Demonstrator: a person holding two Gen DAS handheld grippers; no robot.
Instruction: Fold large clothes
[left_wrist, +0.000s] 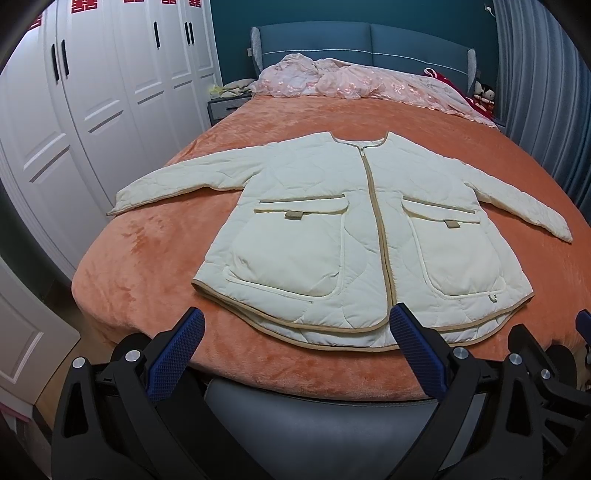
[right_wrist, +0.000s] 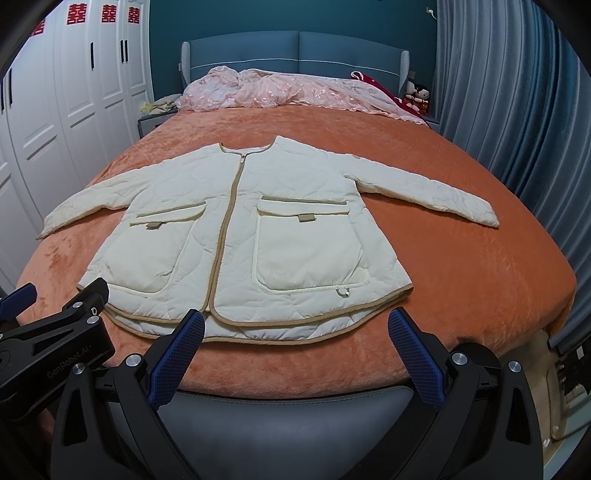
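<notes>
Right wrist view: left tool (right_wrist: 55, 317) beside jacket (right_wrist: 243, 236) hem; both tools spread apart, w/ nothing held.

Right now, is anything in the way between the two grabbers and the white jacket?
Nothing visible. Left gripper and right gripper hang open at the bed's foot; only bare orange blanket lies before the jacket.
</notes>
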